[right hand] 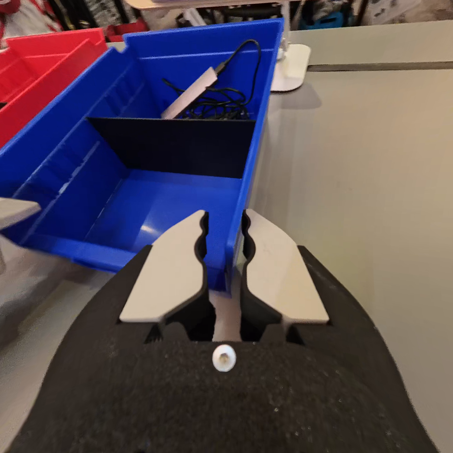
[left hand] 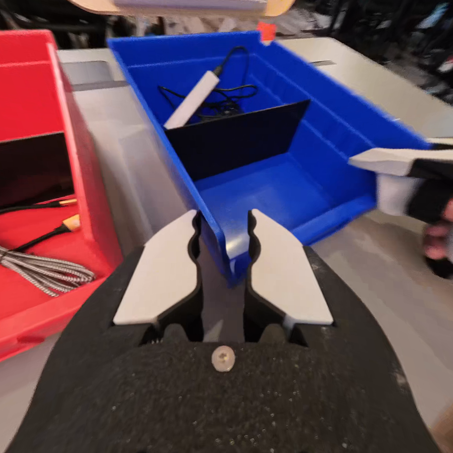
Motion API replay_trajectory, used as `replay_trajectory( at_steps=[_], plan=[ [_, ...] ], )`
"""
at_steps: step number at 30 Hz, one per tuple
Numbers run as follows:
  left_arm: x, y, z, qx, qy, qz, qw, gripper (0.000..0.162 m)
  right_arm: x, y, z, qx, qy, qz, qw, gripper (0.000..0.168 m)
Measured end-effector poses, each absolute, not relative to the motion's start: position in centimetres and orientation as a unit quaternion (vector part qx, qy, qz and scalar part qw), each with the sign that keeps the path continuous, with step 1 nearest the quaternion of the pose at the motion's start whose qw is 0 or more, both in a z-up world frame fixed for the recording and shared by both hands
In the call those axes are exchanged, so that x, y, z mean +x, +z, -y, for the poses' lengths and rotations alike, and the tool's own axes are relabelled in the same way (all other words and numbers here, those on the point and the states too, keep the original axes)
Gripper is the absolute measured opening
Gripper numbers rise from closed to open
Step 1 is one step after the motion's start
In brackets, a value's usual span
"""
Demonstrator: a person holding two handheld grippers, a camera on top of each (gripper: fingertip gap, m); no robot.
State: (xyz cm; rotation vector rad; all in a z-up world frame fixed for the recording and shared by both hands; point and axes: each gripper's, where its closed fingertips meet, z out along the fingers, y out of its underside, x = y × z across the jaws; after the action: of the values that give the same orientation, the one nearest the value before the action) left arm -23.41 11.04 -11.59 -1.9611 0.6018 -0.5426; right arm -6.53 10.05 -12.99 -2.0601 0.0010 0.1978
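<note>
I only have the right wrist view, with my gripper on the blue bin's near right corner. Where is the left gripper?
Observer: The left gripper straddles the blue bin at its near left corner, with the wall between its fingers. It looks clamped.
Operator: What's in the red bin's near section?
Observer: In the red bin lie a grey braided cable and two orange-tipped plugs on black cables.
Operator: Does it have a divider?
Observer: Yes, a black divider stands across it.
</note>
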Motion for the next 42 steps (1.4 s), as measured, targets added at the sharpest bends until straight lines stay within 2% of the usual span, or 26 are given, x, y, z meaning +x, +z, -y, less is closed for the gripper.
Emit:
replay_trajectory(
  at_steps=[2, 5, 8, 13, 17, 19, 20, 21, 22, 31, 36, 38, 42],
  plan=[
    [-24.7, -8.7, -9.1, -0.78, -0.3, -0.22, 0.504, 0.029, -6.5, -11.8, -8.8, -0.846, 0.099, 0.027, 0.523, 0.026],
    [-29.5, -6.8, -6.9, -0.769, -0.354, -0.18, 0.501, 0.03, -6.1, -8.3, -6.4, -0.814, 0.1, 0.07, 0.568, 0.027],
    [-39.0, -8.8, -7.5, -0.809, -0.258, -0.126, 0.513, 0.03, -7.6, -7.7, -3.2, -0.816, 0.084, 0.138, 0.555, 0.027],
    [-51.0, -10.1, -11.8, -0.822, -0.155, -0.031, 0.547, 0.031, -15.8, -10.7, -1.1, -0.82, 0.158, 0.231, 0.5, 0.028],
    [-50.8, -10.7, -15.8, -0.827, -0.148, -0.077, 0.536, 0.037, -24.4, -13.5, -1.8, -0.811, 0.19, 0.318, 0.454, 0.033],
    [-50.1, -11.0, -17.6, -0.829, -0.136, -0.098, 0.534, 0.035, -27.8, -14.1, -2.2, -0.8, 0.189, 0.355, 0.445, 0.035],
    [-50.2, -11.2, -18.3, -0.832, -0.128, -0.096, 0.532, 0.026, -29.2, -14.2, -2.5, -0.798, 0.191, 0.361, 0.442, 0.035],
    [-50.7, -11.4, -18.7, -0.835, -0.115, -0.082, 0.532, 0.008, -30.3, -14.1, -2.9, -0.8, 0.194, 0.356, 0.442, 0.035],
    [-51.0, -11.5, -18.9, -0.836, -0.109, -0.071, 0.533, 0.003, -31.0, -14.0, -3.4, -0.804, 0.197, 0.343, 0.443, 0.035],
    [-51.3, -11.6, -10.2, -0.85, -0.101, -0.041, 0.515, 0.006, -32.1, -11.8, -5.6, -0.822, 0.216, 0.235, 0.471, 0.041],
    [-52.1, -11.5, -4.6, -0.853, -0.071, -0.01, 0.517, 0.005, -32.8, -12.1, -6.2, -0.826, 0.193, 0.231, 0.476, 0.035],
    [-51.8, -11.3, -3.0, -0.851, -0.069, 0.007, 0.521, 0.005, -33.3, -13.2, -5.7, -0.843, 0.172, 0.244, 0.447, 0.014],
    [-50.4, -8.8, 0.0, -0.818, -0.011, 0.003, 0.575, 0.005, -32.2, -10.0, -5.2, -0.801, 0.13, 0.228, 0.538, 0.006]
  ],
)
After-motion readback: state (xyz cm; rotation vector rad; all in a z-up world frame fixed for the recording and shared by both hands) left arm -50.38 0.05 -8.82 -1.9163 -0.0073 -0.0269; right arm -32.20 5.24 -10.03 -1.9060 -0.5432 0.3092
